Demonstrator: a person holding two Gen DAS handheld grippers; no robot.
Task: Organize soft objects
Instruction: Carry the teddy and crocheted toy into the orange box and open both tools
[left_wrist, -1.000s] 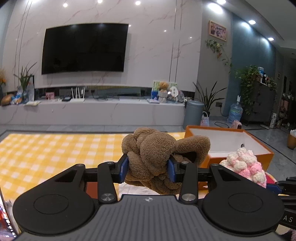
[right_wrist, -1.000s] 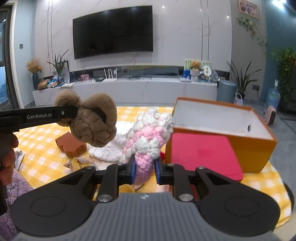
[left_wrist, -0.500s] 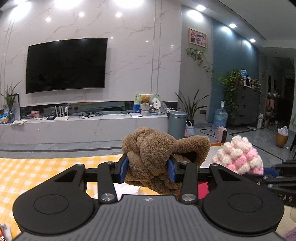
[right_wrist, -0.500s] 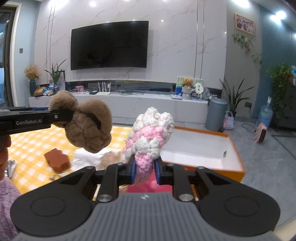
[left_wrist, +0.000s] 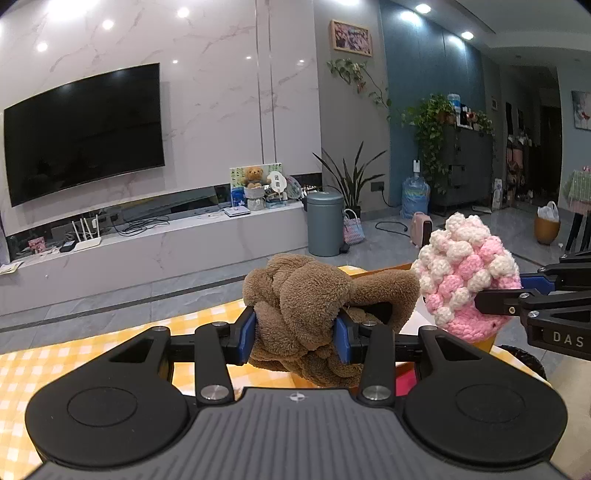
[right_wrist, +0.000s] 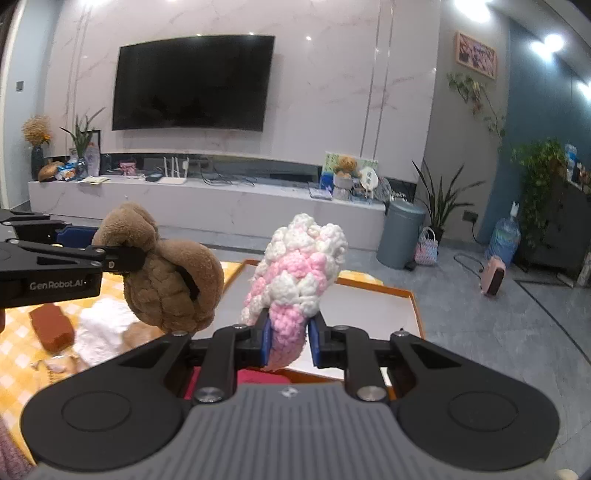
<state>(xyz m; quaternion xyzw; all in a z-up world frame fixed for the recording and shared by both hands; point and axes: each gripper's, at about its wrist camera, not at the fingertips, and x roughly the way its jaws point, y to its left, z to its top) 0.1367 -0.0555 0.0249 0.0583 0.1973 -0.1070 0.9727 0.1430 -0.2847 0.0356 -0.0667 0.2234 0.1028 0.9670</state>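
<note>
Holding a squishy brown plush, the left claw squeezes its middle; the right claw pinches light pink yarn above the orange box.

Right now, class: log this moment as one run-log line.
left gripper: shut on brown plush | right gripper: shut on pink-white knit | orange box: below

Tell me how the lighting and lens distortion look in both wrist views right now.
Left wrist view: ceiling spots glare on the marble wall, the TV bows from fisheye, and the brown plush is sharp. Right wrist view: a bright flare top right, and the pink and white yarn ball looks slightly soft.
</note>
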